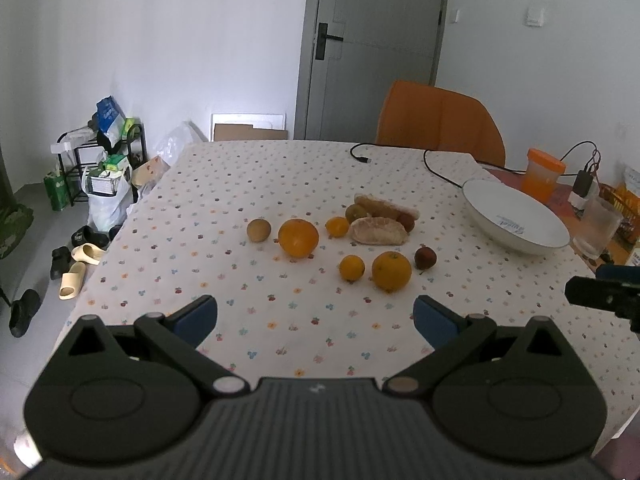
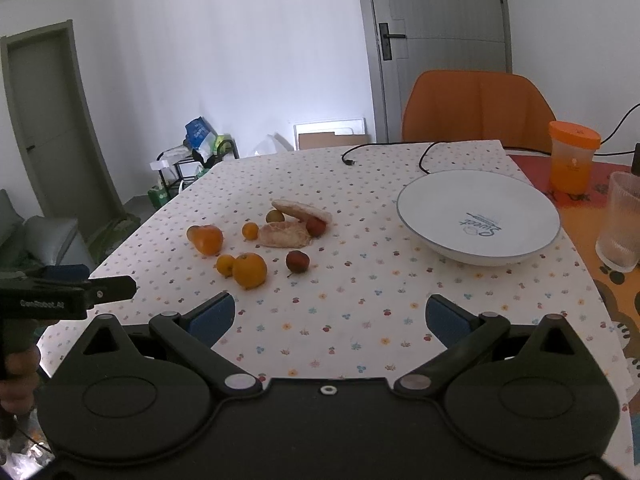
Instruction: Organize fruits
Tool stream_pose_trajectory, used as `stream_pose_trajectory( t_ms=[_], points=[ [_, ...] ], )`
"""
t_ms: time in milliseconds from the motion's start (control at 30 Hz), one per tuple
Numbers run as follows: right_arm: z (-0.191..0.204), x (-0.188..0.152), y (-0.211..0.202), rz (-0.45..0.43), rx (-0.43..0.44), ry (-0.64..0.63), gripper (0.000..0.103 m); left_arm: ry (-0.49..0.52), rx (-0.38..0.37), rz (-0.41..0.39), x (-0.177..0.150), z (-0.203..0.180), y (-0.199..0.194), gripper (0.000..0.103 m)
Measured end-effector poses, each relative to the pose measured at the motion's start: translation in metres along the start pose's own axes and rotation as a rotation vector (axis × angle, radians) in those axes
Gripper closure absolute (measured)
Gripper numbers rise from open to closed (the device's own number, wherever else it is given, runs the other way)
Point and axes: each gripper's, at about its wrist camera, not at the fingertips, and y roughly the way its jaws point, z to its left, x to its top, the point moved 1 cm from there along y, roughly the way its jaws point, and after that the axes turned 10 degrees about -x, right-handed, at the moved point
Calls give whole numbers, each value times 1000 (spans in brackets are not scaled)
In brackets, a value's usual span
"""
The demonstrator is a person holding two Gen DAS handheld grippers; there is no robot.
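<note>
Both tools hang wide open over the counter (image 2: 320, 320), left tool (image 1: 315, 320) and right tool (image 2: 330, 318) holding nothing. Past them the fruits sit loose on the flowered cloth: big orange (image 1: 391, 271), small red fruit (image 2: 297, 261), peeled pomelo pieces (image 2: 284, 235). The white bowl (image 2: 478, 220) is off right, empty, with an orange-lidded cup (image 2: 573, 158) and black cable (image 2: 424, 156) behind.

The walls (image 1: 180, 40) are white and the floor (image 1: 36, 216) is grey. A grey door (image 1: 380, 40) with a black handle is shut. An orange chair (image 1: 440, 120) stands behind the table (image 1: 240, 184), which has a white cloth with little flowers. A black rack (image 1: 100, 160) full of bags stands by the wall, with shoes (image 1: 76, 268) on the floor nearby.
</note>
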Motion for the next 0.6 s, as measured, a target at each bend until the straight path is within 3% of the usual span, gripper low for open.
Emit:
stream_pose_trajectory(
  t_ms=[600],
  points=[
    [1, 0, -2, -15, -22, -11, 0, 3, -4, -7, 1, 0, -4, 0]
  ],
)
